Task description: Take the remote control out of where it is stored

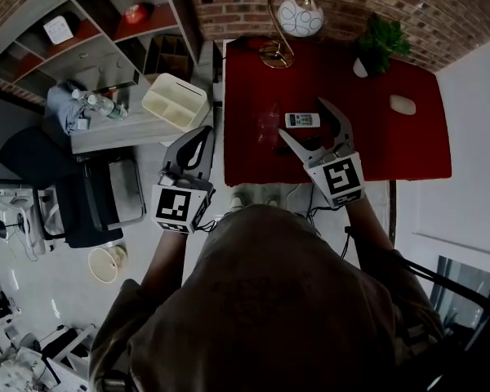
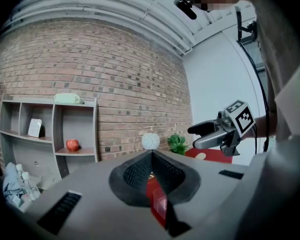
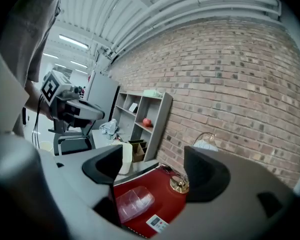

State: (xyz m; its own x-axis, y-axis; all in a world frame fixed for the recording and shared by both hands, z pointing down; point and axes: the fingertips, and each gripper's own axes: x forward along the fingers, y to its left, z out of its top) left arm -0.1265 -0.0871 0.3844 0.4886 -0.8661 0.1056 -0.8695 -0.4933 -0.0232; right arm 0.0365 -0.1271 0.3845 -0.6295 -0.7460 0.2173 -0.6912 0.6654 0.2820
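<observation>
Over the red counter (image 1: 408,149) the right hand-held gripper (image 3: 152,174) hovers with its jaws wide apart and nothing between them. The remote control (image 1: 302,120) lies flat on the red top just below, beside a clear plastic box (image 3: 134,203). Off to the side, the left hand-held gripper (image 2: 151,156) has its jaws pressed together (empty). Farther back stand a globe lamp (image 1: 298,15) and a potted plant (image 1: 381,39) — a white divided tray (image 1: 175,102) sits on the grey counter (image 1: 114,131).
</observation>
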